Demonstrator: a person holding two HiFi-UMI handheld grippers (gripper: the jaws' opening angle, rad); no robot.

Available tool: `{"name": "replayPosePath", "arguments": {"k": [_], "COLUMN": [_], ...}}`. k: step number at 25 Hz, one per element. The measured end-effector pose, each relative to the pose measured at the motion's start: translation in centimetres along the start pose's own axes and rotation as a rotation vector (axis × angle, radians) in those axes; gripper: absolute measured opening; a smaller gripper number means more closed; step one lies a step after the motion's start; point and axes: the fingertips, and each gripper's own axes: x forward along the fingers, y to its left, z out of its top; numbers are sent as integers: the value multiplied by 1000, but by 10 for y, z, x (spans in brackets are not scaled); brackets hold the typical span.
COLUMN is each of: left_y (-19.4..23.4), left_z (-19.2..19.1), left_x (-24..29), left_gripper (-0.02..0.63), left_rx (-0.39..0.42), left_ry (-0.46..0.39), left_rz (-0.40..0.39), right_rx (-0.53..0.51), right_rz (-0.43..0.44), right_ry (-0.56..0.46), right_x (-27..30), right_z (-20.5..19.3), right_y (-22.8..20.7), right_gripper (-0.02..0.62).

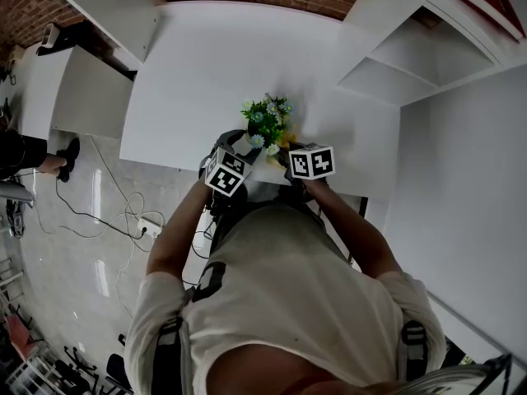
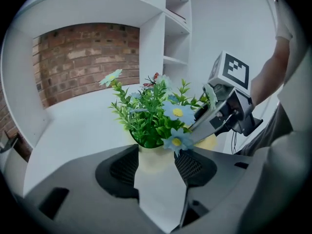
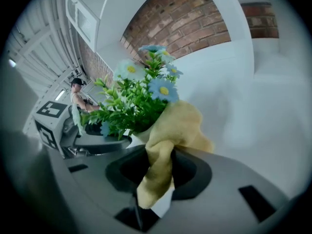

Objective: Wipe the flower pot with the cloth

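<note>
pinching a crumpled yellow cloth (image 3: 169, 143), the right gripper (image 3: 160, 161) faces the smooth cream flower pot (image 2: 155, 155) the left gripper (image 2: 156, 165) clasps.

Left gripper view: left tongs (image 2: 156, 165) are covering the flower pot (image 2: 156, 152) base and both sides.

Right gripper view: cloth (image 3: 181, 126) and leaves (image 3: 124, 108) are burying most of the pot wall. Cloth's tail is dropping out of sight inside the right tongs (image 3: 159, 169). Their tips are hiding behind flowers (image 2: 176, 112) in the left gripper view.

Head view: marker cubes (image 1: 311, 161) are blocking both jaw sets. Wearer's torso (image 1: 288, 303) is hiding the near desk (image 1: 214, 72) edge. Bystander (image 1: 16, 151) is getting cropped at the left edge.
</note>
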Motion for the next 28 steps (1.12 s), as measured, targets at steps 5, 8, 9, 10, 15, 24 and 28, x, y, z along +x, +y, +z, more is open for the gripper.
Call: {"name": "replayPosePath", "arguments": {"k": [5, 8, 9, 10, 15, 24, 28], "left_y": [-14, -22, -26, -29, -18, -8, -11], "left_z": [-5, -7, -7, -6, 4, -5, -4], "left_x": [-9, -10, -10, -10, -14, -3, -4], "left_gripper": [241, 241, 241, 241, 224, 209, 209], "left_rx": [-8, -13, -11, -7, 45, -3, -73], "left_ry": [4, -3, -5, -8, -40, 11, -4], "left_rz": [-2, -35, -50, -63, -32, -52, -26], "right_rx": [21, 27, 32, 43, 91, 44, 61], "right_rz": [-16, -41, -50, -58, -84, -76, -67], "right_ry": [9, -2, -11, -26, -132, -91, -40], "right_x": [-1, -5, -7, -10, -27, -19, -13], "right_z": [-14, -11, -9, -5, 22, 15, -7], "right_y": [6, 0, -2, -4, -10, -6, 3], "right_gripper": [123, 123, 123, 123, 123, 123, 123]}}
